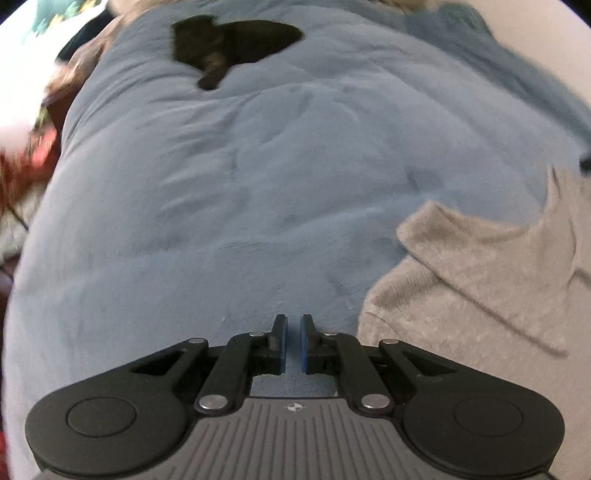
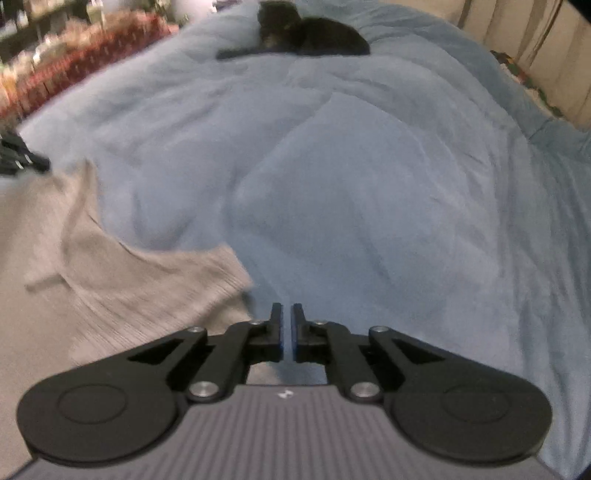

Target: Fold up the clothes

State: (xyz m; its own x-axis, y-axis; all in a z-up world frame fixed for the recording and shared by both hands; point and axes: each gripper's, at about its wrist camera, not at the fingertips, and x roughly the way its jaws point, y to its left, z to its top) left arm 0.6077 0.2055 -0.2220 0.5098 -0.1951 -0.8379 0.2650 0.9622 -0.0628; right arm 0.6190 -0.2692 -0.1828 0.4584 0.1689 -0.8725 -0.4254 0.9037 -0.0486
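A grey knitted garment point(image 1: 476, 280) lies spread on a blue bedcover point(image 1: 258, 184), which gives a broad, soft surface for flattening and folding it. The left gripper point(image 1: 294, 334) hangs over bare bedcover just beside the garment's left edge, its 2 fingers drawn almost together with nothing between them. The right gripper point(image 2: 287, 325) sits on the opposite side, just off the garment's right edge point(image 2: 129, 295), and it too is clenched on nothing, with only a thin slit between the pads. Both tools bracket the garment, which suggests each is placed to take 1 side for a fold, though neither holds cloth yet. Both views are smeared by motion, so fine detail of the knit is unclear. A dark animal point(image 2: 310, 33) rests far up the bedcover, well apart from the work.
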